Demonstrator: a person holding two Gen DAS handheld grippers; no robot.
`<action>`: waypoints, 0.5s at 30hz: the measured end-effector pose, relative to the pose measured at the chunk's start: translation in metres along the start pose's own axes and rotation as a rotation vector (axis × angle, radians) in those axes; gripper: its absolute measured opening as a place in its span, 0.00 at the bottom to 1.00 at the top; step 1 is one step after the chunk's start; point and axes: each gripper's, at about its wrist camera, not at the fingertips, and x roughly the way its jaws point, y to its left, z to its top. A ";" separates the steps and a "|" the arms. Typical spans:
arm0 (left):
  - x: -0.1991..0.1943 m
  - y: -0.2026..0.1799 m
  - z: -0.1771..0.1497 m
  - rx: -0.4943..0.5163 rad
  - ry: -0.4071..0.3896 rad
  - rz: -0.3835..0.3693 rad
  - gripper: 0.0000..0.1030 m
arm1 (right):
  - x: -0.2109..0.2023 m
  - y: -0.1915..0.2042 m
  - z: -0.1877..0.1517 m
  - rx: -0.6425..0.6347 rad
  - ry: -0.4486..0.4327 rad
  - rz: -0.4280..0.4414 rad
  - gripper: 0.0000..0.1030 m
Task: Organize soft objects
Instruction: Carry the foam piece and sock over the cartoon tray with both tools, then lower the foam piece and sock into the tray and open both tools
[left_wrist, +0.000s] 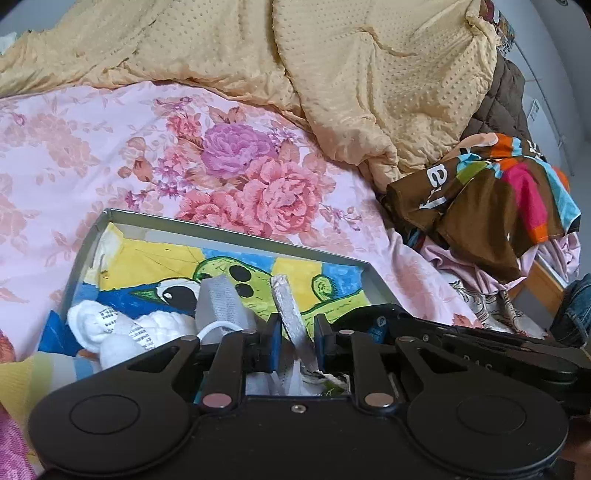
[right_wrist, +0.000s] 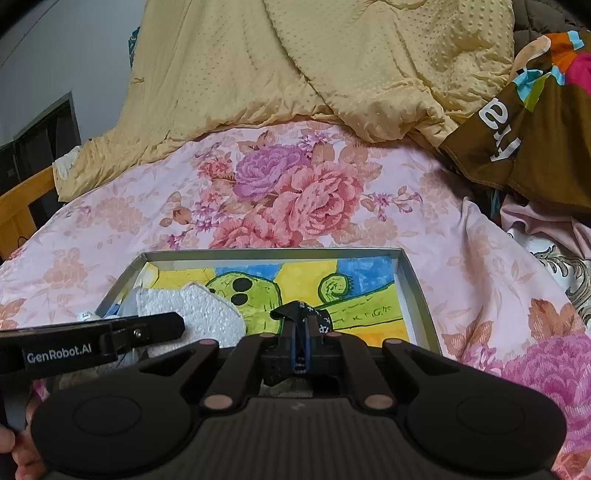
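Ahead of the matt black plastic tongs (left_wrist: 295, 332), a shallow box (left_wrist: 236, 230) has dull grey card walls and a crayon-drawn paper lining. Beyond lie a smooth floral cotton sheet (left_wrist: 110, 147) and a dimpled, crinkled yellow quilt (left_wrist: 369, 74).

Two black claws side by side, tilted downward

Left claw (left_wrist: 295, 334) has blue pads slightly parted around a white strip; right claw (right_wrist: 303, 341) is pinched on dark patterned cloth.

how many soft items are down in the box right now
3 that I can make out: a white printed sock bundle at its left end, a grey sock beside it, a white textured cloth nearby. Others may hide behind the grippers.
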 end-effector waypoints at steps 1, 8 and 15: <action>-0.001 -0.001 0.000 0.003 0.001 0.005 0.23 | -0.001 0.000 0.000 0.000 0.000 -0.001 0.07; -0.010 -0.005 0.001 0.017 0.000 0.034 0.38 | -0.009 0.000 0.000 0.009 -0.008 -0.001 0.16; -0.024 -0.006 0.002 0.011 -0.022 0.044 0.59 | -0.022 -0.006 0.004 0.036 -0.028 0.005 0.38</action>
